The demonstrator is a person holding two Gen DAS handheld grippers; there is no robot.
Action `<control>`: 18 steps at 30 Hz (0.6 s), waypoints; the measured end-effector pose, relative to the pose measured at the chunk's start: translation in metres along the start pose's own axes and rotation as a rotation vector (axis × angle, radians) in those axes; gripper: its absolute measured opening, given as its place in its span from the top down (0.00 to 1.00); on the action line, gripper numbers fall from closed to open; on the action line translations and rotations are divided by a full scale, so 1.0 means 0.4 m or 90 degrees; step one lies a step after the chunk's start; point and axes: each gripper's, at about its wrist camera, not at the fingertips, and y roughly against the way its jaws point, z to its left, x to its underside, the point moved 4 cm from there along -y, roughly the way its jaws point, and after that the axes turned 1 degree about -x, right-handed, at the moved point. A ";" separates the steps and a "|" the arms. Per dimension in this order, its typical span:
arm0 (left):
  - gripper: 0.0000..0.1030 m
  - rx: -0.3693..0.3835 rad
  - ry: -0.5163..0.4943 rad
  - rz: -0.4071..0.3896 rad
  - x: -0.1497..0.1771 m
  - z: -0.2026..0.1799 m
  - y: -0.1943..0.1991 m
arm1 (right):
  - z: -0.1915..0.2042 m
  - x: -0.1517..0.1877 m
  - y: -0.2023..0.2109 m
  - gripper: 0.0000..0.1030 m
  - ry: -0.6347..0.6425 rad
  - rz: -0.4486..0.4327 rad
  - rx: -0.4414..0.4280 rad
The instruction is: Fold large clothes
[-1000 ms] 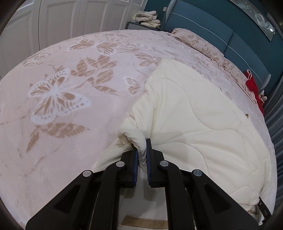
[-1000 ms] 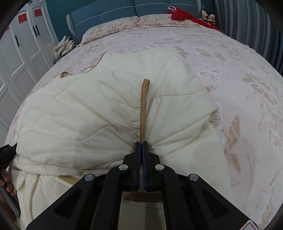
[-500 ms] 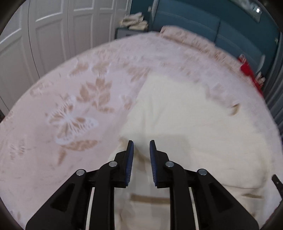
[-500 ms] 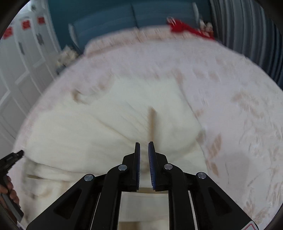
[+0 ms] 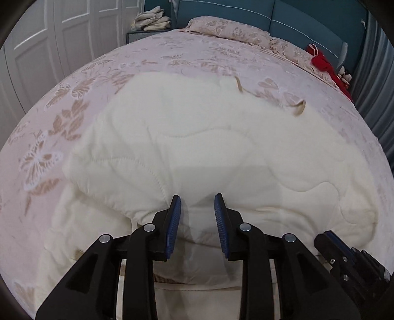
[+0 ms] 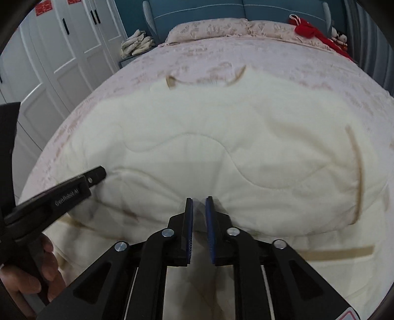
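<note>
A large cream quilted garment (image 5: pixel 197 137) with tan trim lies folded over on the pink bed; it also shows in the right wrist view (image 6: pixel 221 152). My left gripper (image 5: pixel 197 204) is open and empty, just above the near folded edge. My right gripper (image 6: pixel 199 206) is open by a narrow gap and empty, over the same folded edge. The left gripper shows at the left of the right wrist view (image 6: pixel 93 177); the right gripper shows at the lower right of the left wrist view (image 5: pixel 344 253).
The pink butterfly-patterned bedspread (image 5: pixel 49 128) surrounds the garment. Pillows (image 6: pixel 209 29) and a red item (image 6: pixel 310 28) lie at the teal headboard. White wardrobe doors (image 6: pixel 61 49) stand at the left, beside a nightstand with folded cloths (image 5: pixel 150 21).
Both grippers let go of the garment and opened. They pulled back and up, and the folded garment now lies flat on the bed.
</note>
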 end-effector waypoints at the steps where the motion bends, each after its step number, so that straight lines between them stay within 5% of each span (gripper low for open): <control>1: 0.74 -0.005 -0.012 -0.007 0.008 -0.001 -0.005 | -0.004 0.009 -0.004 0.92 0.001 -0.004 -0.003; 8: 0.74 -0.067 -0.059 -0.062 0.041 -0.033 -0.011 | -0.007 0.022 -0.023 0.93 0.006 -0.028 0.003; 18: 0.74 -0.078 -0.067 -0.084 0.052 -0.036 -0.016 | -0.022 0.031 -0.022 0.93 0.001 -0.053 -0.001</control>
